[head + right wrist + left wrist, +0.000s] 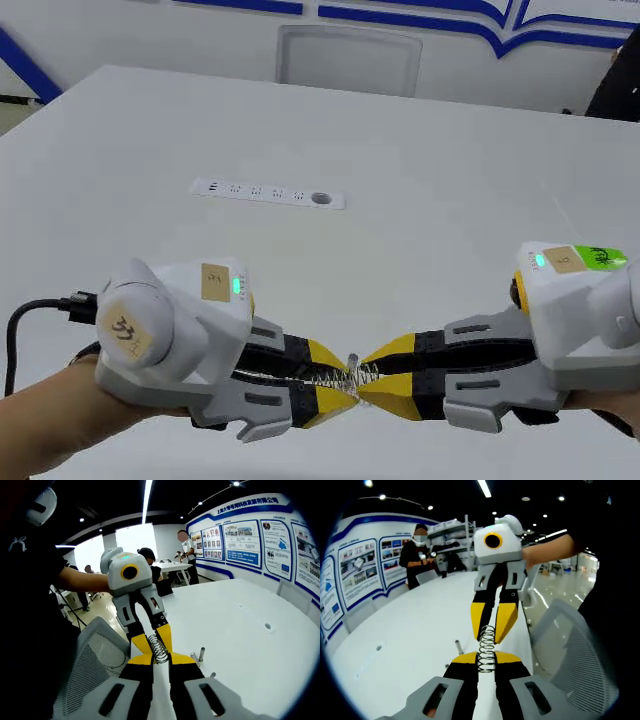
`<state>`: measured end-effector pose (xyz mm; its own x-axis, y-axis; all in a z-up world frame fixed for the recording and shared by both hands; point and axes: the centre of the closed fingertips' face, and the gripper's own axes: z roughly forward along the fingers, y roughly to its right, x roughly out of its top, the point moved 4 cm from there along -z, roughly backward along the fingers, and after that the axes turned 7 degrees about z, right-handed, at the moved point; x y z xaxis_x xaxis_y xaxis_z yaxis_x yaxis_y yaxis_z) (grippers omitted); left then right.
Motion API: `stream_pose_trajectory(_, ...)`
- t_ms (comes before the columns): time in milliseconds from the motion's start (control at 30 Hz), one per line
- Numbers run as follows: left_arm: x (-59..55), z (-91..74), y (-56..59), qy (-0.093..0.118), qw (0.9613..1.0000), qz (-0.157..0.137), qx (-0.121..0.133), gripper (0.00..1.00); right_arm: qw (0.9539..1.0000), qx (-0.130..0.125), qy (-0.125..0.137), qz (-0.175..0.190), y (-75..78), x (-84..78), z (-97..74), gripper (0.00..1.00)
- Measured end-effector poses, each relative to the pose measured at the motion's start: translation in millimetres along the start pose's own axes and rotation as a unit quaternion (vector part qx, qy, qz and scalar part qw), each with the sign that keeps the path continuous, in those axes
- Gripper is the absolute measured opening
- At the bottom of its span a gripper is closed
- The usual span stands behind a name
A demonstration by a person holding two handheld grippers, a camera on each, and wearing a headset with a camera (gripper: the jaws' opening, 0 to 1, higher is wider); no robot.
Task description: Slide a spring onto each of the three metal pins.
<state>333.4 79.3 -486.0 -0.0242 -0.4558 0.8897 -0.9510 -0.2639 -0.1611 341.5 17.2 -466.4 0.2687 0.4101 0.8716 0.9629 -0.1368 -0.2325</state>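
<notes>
Hard to tell where either end of the thin coiled wire spring (486, 650) stops, both buried among yellow wedge-shaped jaw tips. Spans tip to tip above the smooth white table (300, 130), pinched at one end in the closed grey-and-black left gripper (486, 663) and at the other in the right gripper (160, 661), likewise clamped on it. Stands just beside two short upright metal pins (201, 653), the nearer one partly hidden.

White table (420, 150), power strip (267, 193), grey chair (348, 60), blue-striped wall (150, 30).
</notes>
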Motion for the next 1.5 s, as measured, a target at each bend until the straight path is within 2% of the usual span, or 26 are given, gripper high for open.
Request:
stream_pose_trajectory(133, 0.4, 0.3, 1.1, -0.003, 1.0000, 0.007, -0.002, 0.11, 1.0000, 0.003, 0.001, 0.000, -2.3, 0.9, 1.5, 0.12)
stream_pose_trajectory(300, 0.5, 0.5, 2.5, -0.004, 1.0000, 0.008, -0.004, 0.11, 0.9992, 0.014, 0.035, 0.013, -8.2, 14.6, 2.4, 0.12)
stream_pose_trajectory(500, 1.0, 1.8, -0.9, -0.006, 1.0000, 0.004, 0.003, 0.11, 0.9991, 0.007, 0.042, -0.007, -10.0, 26.9, 8.4, 0.12)
stream_pose_trajectory(700, -0.4, 1.4, -3.3, -0.011, 0.9999, 0.005, 0.009, 0.11, 0.9990, -0.002, 0.042, -0.019, -10.5, 28.4, 12.5, 0.11)
stream_pose_trajectory(867, 1.7, 1.6, -3.7, -0.004, 0.9999, 0.005, 0.012, 0.11, 0.9986, -0.004, 0.048, -0.021, -12.1, 31.7, 11.6, 0.10)
stream_pose_trajectory(933, 2.5, 1.9, -6.3, -0.003, 0.9997, 0.010, 0.022, 0.11, 0.9986, -0.013, 0.047, -0.023, -10.1, 33.1, 10.9, 0.10)
stream_pose_trajectory(1067, 6.3, -0.8, -12.8, 0.013, 0.9990, 0.001, 0.042, 0.12, 0.9980, -0.025, 0.055, -0.019, -5.1, 37.6, 6.9, 0.10)
stream_pose_trajectory(1100, 6.8, -2.7, -14.1, 0.017, 0.9990, -0.009, 0.041, 0.12, 0.9978, -0.026, 0.060, -0.015, -4.3, 39.1, 5.2, 0.10)
stream_pose_trajectory(1167, 7.0, -7.9, -18.5, 0.032, 0.9969, -0.051, 0.050, 0.12, 0.9970, -0.031, 0.071, -0.009, -2.1, 43.7, 1.0, 0.10)
stream_pose_trajectory(1200, 5.9, -10.5, -21.0, 0.035, 0.9966, -0.052, 0.054, 0.12, 0.9967, -0.034, 0.073, -0.010, -0.8, 45.4, -0.6, 0.10)
stream_pose_trajectory(1233, 3.6, -14.8, -24.1, 0.035, 0.9963, -0.048, 0.062, 0.12, 0.9962, -0.041, 0.076, -0.011, 2.3, 47.8, -4.2, 0.10)
stream_pose_trajectory(1367, -11.0, -26.3, -30.5, 0.010, 0.9952, -0.052, 0.082, 0.08, 0.9937, -0.063, 0.092, -0.007, 15.4, 55.8, -17.7, 0.10)
stream_pose_trajectory(1500, -18.8, -36.1, -33.2, 0.011, 0.9933, -0.066, 0.095, 0.08, 0.9909, -0.092, 0.098, -0.002, 32.4, 57.4, -32.4, 0.10)
